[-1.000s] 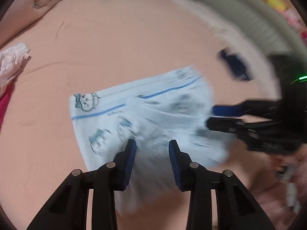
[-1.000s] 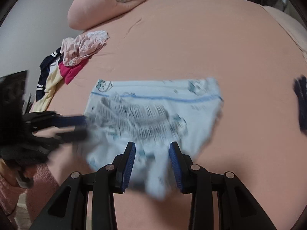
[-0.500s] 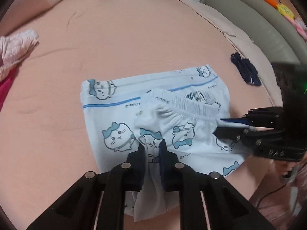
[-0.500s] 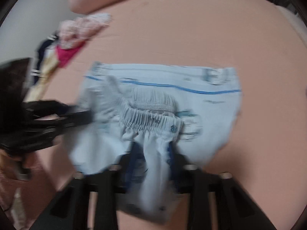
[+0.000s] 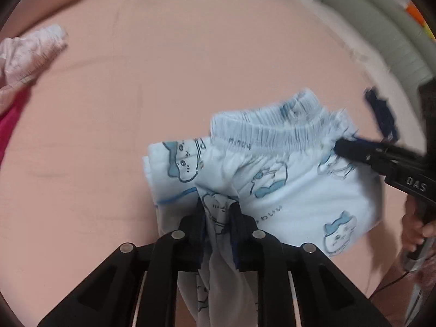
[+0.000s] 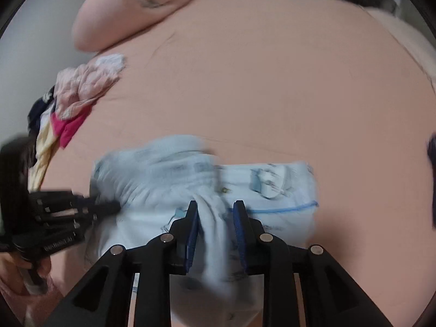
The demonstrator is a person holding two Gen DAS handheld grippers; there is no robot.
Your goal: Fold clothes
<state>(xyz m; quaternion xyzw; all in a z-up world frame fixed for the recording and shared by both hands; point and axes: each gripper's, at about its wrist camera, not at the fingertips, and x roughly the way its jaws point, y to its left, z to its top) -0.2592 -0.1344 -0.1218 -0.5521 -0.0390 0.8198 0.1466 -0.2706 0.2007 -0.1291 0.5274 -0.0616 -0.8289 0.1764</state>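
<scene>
In my left wrist view, my left gripper (image 5: 216,215) pinches a bunched fold of the pale blue shorts (image 5: 272,179), its jaws easing apart with the cloth between the pads. I hold that fold there, I judge, to carry the near half toward the gathered waistband. The shorts lie on the pink bed (image 5: 163,81) toward its right side. My right gripper (image 5: 338,145) bites the waistband's end, so I count two grippers on one garment. A pink crumpled garment (image 5: 27,51) sits at the bed's left edge, a dark item (image 5: 381,114) near the right edge.

In my right wrist view, my right gripper (image 6: 215,215) has blurred blue cloth between its opening jaws; contact looks kept. One heap of unfolded clothes (image 6: 73,100) waits at the left edge, beside a pink pillow (image 6: 136,8).
</scene>
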